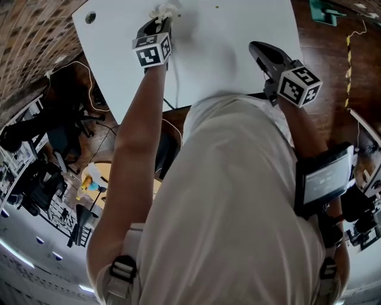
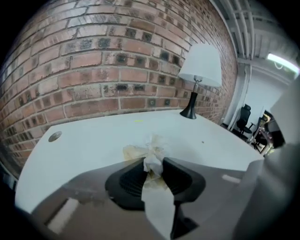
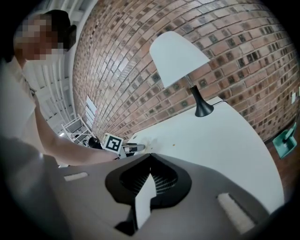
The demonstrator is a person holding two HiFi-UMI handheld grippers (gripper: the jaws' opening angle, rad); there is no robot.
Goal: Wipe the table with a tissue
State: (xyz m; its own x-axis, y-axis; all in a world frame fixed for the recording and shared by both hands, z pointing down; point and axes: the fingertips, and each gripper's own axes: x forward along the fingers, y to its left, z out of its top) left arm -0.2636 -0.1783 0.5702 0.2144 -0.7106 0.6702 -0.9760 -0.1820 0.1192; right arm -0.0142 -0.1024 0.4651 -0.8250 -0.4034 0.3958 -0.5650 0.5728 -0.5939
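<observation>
Our left gripper [image 1: 159, 21] pinches a crumpled white paper tissue with yellowish stains [image 2: 153, 151] between its jaws, and the wad rests on the smooth white tabletop [image 2: 89, 140], near the far edge by the red brick wall [image 2: 93, 70]. Our right gripper [image 1: 262, 50] hangs over the table's right side, well apart from the tissue, its jaws pressed together on nothing. A white-shaded lamp on a black stem [image 2: 200, 65] stands at the far corner.

Tissue [image 1: 164, 10]: at left gripper [image 1: 158, 21] tips; far end cut by head view's top edge.
Table [image 1: 238, 36]: edge behind both grippers hidden by person's torso [image 1: 238, 179].
Speck [image 3: 174, 145]: ahead of right gripper [image 3: 149, 155]; too small to identify.
</observation>
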